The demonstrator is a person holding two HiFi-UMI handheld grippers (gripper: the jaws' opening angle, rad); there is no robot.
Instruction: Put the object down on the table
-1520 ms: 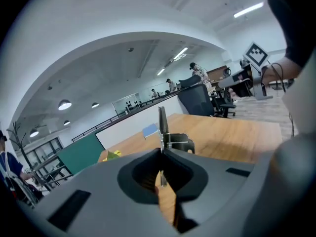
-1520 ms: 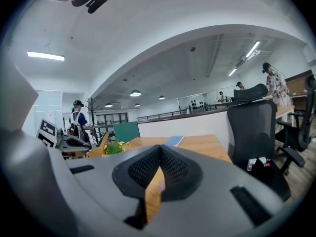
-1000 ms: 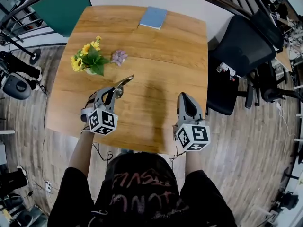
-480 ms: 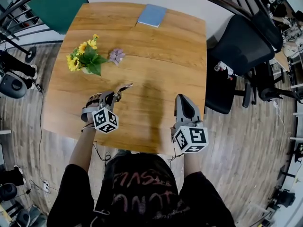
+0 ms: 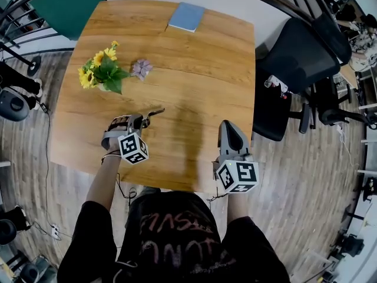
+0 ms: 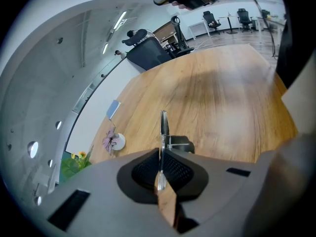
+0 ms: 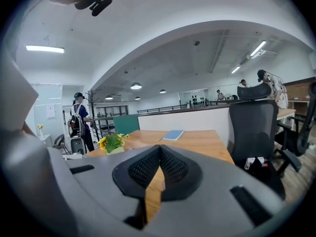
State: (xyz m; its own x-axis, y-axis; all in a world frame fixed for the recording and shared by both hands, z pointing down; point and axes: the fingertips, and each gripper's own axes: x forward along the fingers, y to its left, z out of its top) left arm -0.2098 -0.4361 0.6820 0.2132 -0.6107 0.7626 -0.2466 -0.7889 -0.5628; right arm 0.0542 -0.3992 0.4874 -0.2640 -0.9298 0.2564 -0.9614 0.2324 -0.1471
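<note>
My left gripper [image 5: 143, 120] is over the near left part of the wooden table [image 5: 200, 69], shut on a thin metal object [image 5: 154, 111] that sticks out forward past the jaws. In the left gripper view the metal object [image 6: 163, 127] shows edge-on, clamped between the dark pads [image 6: 143, 169], low over the tabletop; whether it touches the wood I cannot tell. My right gripper [image 5: 228, 127] is near the table's front edge, jaws shut with nothing between them. In its own view the right gripper [image 7: 159, 154] points across the table.
A pot of yellow flowers [image 5: 101, 74] and a small purple flower [image 5: 141, 68] stand to the far left of my left gripper. A blue notebook [image 5: 185, 16] lies at the far edge. A black office chair [image 5: 294, 58] stands to the right of the table.
My left gripper has drawn back a little and dropped, and the metal object now lies flatter and closer to the tabletop. The right gripper has hardly moved.
</note>
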